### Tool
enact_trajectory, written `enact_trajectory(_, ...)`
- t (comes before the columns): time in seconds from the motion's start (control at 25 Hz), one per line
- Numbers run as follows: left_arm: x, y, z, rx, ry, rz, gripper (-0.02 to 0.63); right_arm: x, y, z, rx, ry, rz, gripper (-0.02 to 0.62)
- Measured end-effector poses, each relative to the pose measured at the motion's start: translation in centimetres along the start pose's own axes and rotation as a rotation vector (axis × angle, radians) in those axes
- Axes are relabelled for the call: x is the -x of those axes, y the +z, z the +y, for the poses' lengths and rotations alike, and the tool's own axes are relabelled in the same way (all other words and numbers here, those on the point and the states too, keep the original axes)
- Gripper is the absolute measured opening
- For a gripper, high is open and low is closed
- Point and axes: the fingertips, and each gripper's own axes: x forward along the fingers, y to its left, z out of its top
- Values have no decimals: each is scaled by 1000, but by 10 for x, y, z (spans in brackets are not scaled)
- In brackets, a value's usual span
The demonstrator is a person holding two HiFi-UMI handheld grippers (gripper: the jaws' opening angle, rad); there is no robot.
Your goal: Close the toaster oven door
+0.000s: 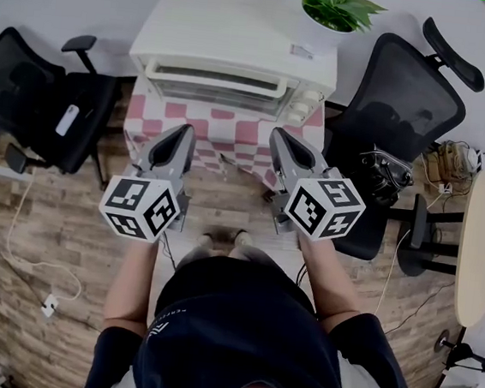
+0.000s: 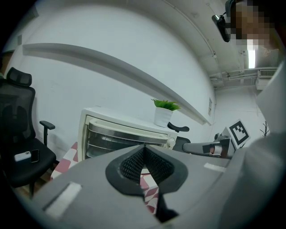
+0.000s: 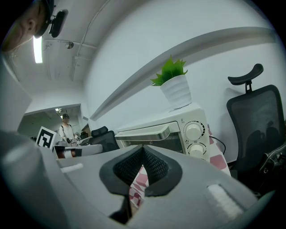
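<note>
Left hand-held gripper point(image 1: 180, 137) and right hand-held gripper point(image 1: 282, 146) are both shut and empty, mid-frame. Toaster oven point(image 1: 240, 51) sits top centre. I'd push the middle of its door point(image 1: 214, 91) squarely.

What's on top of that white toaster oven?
A potted plant stands at the toaster oven's right end. The rest looks bare; the patch under it is hidden.

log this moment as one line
toaster oven door: looks shut | left tongs: shut, empty | right tongs: shut, empty | neither touches door
</note>
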Motion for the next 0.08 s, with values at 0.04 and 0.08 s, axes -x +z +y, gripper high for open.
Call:
enact_trajectory(0.04, 0, 0, 0, 0, 1, 1, 15, 0, 0, 0, 1, -1, 1, 2)
enact_trajectory(0.08, 0, 0, 1, 1, 2, 1, 15, 0, -1, 0, 3, -1, 2, 2)
